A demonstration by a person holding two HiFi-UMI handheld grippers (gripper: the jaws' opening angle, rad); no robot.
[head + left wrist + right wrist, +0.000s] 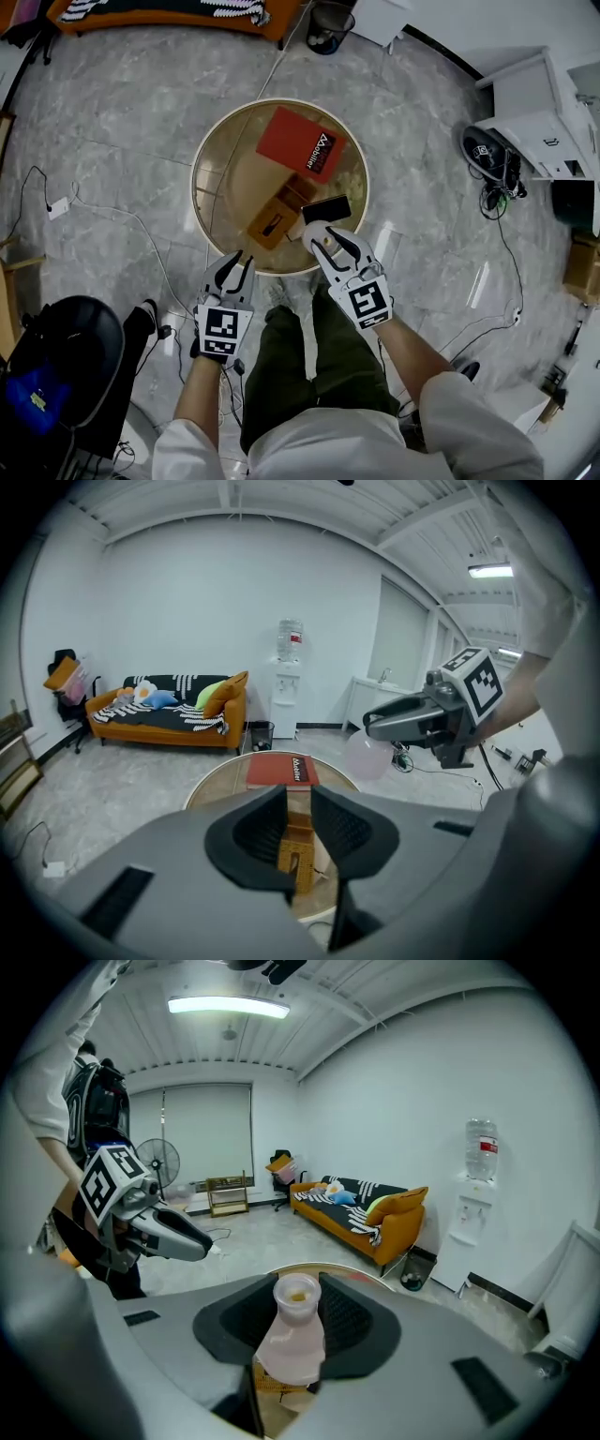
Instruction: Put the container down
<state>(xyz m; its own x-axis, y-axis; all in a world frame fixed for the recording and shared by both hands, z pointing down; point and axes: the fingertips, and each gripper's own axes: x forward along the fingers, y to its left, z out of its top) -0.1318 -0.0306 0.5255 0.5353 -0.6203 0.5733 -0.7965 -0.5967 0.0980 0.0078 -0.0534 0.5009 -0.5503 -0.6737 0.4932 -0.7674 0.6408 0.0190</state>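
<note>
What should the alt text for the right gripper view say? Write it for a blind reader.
The right tool grips a translucent pale pink plastic container with an open neck between its black jaws. Beyond, the left tool hangs at left and an orange sofa stands farther back.

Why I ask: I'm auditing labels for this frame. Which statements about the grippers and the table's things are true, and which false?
1. The right gripper is clamped on a pale pink container. True.
2. The left gripper grips the red book. False: its jaws stand apart and empty; the book lies on the round table.
3. The container stands on the floor. False: it is held in the air over the table.
4. A brown box lies on the table near the book. True.
</note>
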